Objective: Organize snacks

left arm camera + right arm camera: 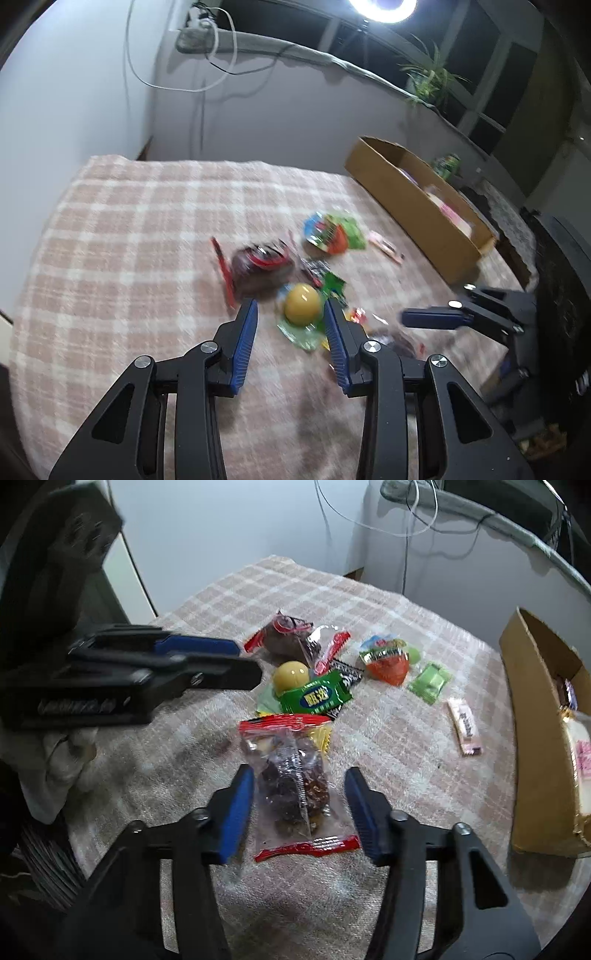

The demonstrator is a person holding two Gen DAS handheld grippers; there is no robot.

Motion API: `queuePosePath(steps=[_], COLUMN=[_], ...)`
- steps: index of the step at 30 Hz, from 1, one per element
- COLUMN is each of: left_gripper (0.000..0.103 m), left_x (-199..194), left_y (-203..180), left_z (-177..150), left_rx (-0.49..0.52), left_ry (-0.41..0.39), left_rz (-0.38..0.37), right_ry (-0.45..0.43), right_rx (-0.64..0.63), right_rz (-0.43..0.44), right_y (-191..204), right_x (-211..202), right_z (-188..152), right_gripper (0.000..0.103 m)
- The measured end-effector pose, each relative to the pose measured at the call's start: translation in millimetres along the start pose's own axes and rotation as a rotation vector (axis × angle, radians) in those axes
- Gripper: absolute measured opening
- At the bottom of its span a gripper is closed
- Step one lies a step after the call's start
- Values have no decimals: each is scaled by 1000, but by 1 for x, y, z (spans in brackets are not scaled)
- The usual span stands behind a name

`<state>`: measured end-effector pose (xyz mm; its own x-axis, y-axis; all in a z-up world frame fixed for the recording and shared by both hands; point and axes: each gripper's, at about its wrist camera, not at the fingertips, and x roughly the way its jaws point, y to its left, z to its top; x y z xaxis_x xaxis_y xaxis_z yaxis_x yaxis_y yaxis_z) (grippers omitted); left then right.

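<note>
Several snacks lie in a loose pile on the pink checked cloth [129,240]. My left gripper [291,314] is open, its jaws on either side of a yellow ball snack [302,303] on a green wrapper, just above it. My right gripper [299,790] is open, its jaws on either side of a clear red-edged packet of dark dried fruit [295,775] lying flat. Beyond it lie the yellow ball [290,675], a green packet [316,698], another dark packet [288,637], an orange-green snack [388,661] and a pink bar [464,726]. The left gripper [255,664] shows at left.
An open cardboard box [417,206] with some snacks inside stands at the right side of the table; it also shows in the right wrist view [539,738]. A wall with hanging cables [207,74] is behind. A plant [428,81] sits on the sill.
</note>
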<state>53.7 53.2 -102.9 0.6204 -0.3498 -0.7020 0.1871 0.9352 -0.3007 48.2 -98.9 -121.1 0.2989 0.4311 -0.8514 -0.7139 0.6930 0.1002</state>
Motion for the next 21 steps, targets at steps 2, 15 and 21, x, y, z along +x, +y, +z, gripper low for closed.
queuePosePath(steps=[2, 15, 21], left_gripper=[35, 35, 35], left_x=[-1, 18, 28], left_y=[-4, -42, -53], left_z=[-4, -16, -23], left_rx=[15, 186, 251], left_ry=[6, 64, 109], left_rz=[-9, -7, 20], right_ry=[1, 16, 14], right_rx=[26, 96, 114], right_rz=[7, -31, -35], right_y=[-6, -44, -54], right_x=[0, -8, -15], right_z=[-2, -13, -21], right_gripper=[48, 48, 48])
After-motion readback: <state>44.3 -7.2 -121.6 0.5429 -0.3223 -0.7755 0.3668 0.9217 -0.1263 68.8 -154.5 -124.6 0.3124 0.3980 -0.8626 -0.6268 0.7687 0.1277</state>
